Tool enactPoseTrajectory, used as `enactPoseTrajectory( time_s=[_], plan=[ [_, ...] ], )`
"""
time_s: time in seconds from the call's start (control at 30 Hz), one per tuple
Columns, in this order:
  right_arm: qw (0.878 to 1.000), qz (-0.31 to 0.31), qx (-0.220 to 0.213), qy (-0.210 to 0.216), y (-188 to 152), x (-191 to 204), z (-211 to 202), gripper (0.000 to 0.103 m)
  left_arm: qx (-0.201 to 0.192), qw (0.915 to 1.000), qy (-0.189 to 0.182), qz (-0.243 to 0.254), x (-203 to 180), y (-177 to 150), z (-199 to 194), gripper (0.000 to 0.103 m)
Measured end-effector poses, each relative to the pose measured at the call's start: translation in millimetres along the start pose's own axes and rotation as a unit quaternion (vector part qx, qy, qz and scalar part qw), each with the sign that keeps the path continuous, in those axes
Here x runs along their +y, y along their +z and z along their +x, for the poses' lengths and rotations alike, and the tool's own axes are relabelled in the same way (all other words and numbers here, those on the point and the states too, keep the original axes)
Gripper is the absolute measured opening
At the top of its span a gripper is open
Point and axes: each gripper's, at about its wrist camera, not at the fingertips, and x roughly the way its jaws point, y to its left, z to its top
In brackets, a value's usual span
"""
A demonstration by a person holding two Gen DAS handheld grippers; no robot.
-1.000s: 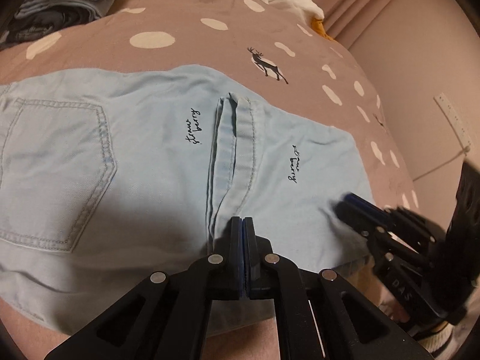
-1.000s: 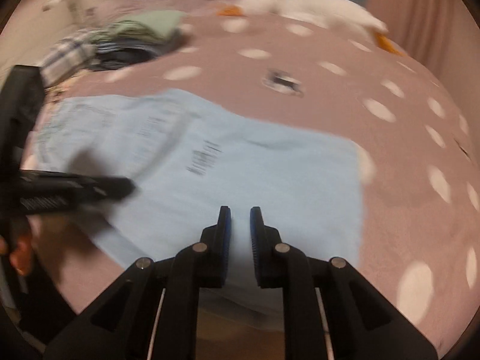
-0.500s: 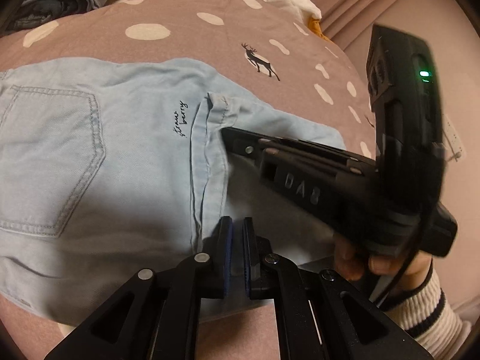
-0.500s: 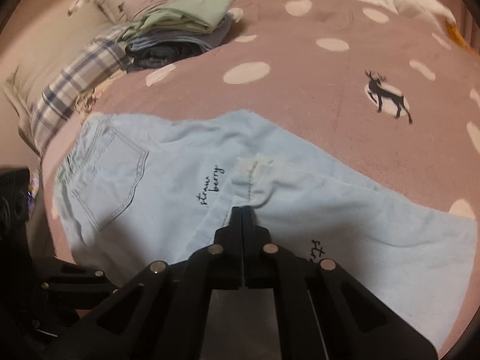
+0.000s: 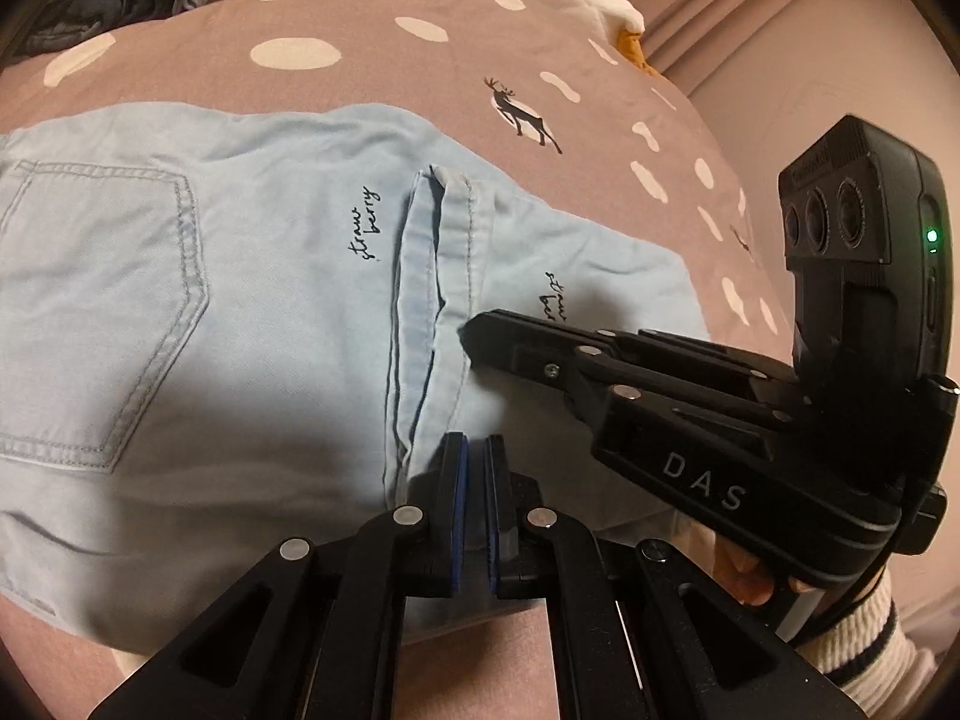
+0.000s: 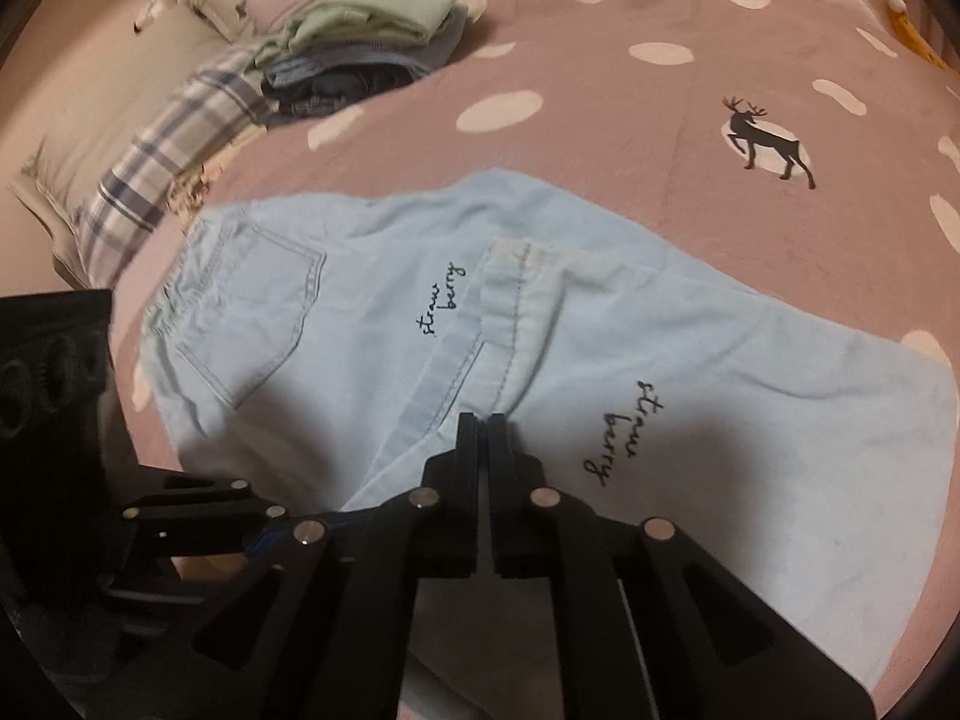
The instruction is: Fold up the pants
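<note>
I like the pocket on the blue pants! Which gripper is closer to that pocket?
Left. The left gripper sits at the pants' near edge, on the pocket's side of the leg hems. The right gripper touches the hems from the far side.

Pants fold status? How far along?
Done: pants lie flat on the bedspread, with the leg hems folded up to mid-length. In hand: left tongs pinch cloth at the hems' near end; right tongs are shut at the hem edge, grip unclear. Left: likely another fold, then onto the clothes stack.
</note>
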Motion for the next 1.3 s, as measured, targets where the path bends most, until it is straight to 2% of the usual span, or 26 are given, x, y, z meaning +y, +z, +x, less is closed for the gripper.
enactPoseTrajectory(
  time_s=[0.07,0.13,0.17,0.33,0.43,0.47,0.53,0.87,0.93,1.03,1.17,1.23,1.3],
  plan=[
    [1.000,0.013,0.003,0.001,0,-5,0,0.009,-0.001,1.0000,0.003,0.002,-2,1,1,0.002],
    [1.000,0.025,0.004,0.018,5,-5,0,0.022,-0.004,1.0000,0.002,0.005,-2,0,0,0.002],
    [1.000,0.024,0.002,0.019,6,-6,1,0.024,-0.005,1.0000,0.000,0.005,-2,-1,-1,0.002],
    [1.000,-0.017,0.016,-0.020,18,8,13,0.026,-0.005,1.0000,-0.008,0.000,2,-3,-3,0.002],
    [0.998,-0.027,0.026,-0.046,19,9,16,0.025,-0.006,0.9999,-0.008,0.003,2,-3,-2,0.002],
    [0.998,-0.027,0.017,-0.051,19,9,11,0.025,-0.006,0.9999,-0.008,0.003,2,-3,-3,0.002],
    [0.999,-0.021,0.003,-0.048,21,8,2,0.025,-0.005,0.9999,-0.009,0.003,2,-3,-2,0.002],
    [0.995,-0.061,0.016,-0.071,18,22,12,0.028,-0.007,0.9999,-0.011,0.002,3,-3,-2,0.002],
    [0.995,-0.063,0.025,-0.079,19,22,17,0.026,-0.008,0.9999,-0.011,0.003,3,-3,-2,0.002],
    [0.995,-0.048,0.037,-0.074,20,17,25,0.025,-0.008,0.9999,-0.014,0.000,4,-3,-2,0.002],
    [0.995,-0.066,0.038,-0.071,19,19,29,0.024,-0.007,0.9999,-0.014,-0.003,3,-1,-1,0.002],
    [0.996,-0.058,0.033,-0.057,20,15,27,0.017,-0.008,0.9999,-0.014,-0.002,3,-1,-2,0.002],
    [0.999,-0.025,0.025,-0.027,20,2,23,0.014,-0.007,0.9999,-0.015,-0.003,3,-1,-2,0.002]
  ],
)
